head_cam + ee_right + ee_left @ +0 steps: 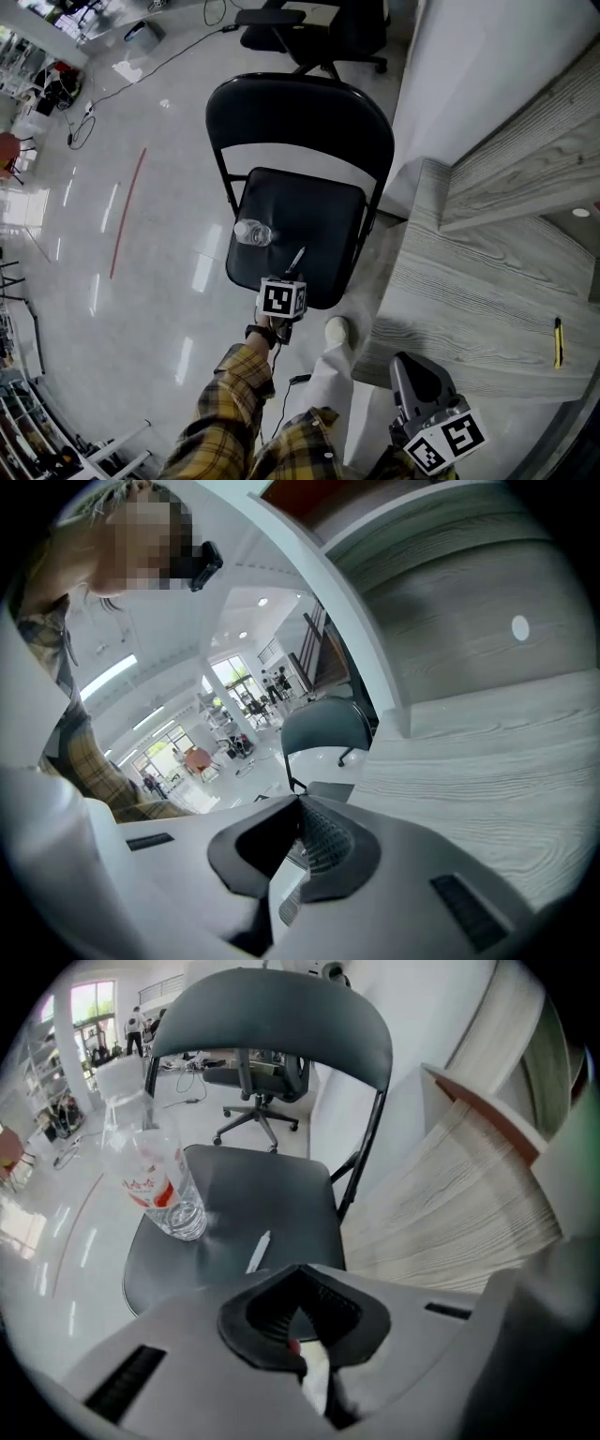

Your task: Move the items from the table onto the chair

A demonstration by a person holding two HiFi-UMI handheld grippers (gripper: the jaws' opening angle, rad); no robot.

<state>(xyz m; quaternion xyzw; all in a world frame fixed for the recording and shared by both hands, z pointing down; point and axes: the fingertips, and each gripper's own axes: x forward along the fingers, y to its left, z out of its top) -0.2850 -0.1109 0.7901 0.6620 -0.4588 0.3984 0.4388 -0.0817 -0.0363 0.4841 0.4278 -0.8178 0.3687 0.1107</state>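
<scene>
Black chair [309,202] — bottle [252,232], red label [145,1185] illegible, pen [296,259], left hand-held gripper [298,1277], right hand-held gripper [300,803] — closed, empty

Head view looks steeply down; both gripper views apparently share its chair [300,117].

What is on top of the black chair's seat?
A clear water bottle stands there, and a white pen lies beside it. The left gripper covers the seat at its front edge, so anything there is hidden.
</scene>
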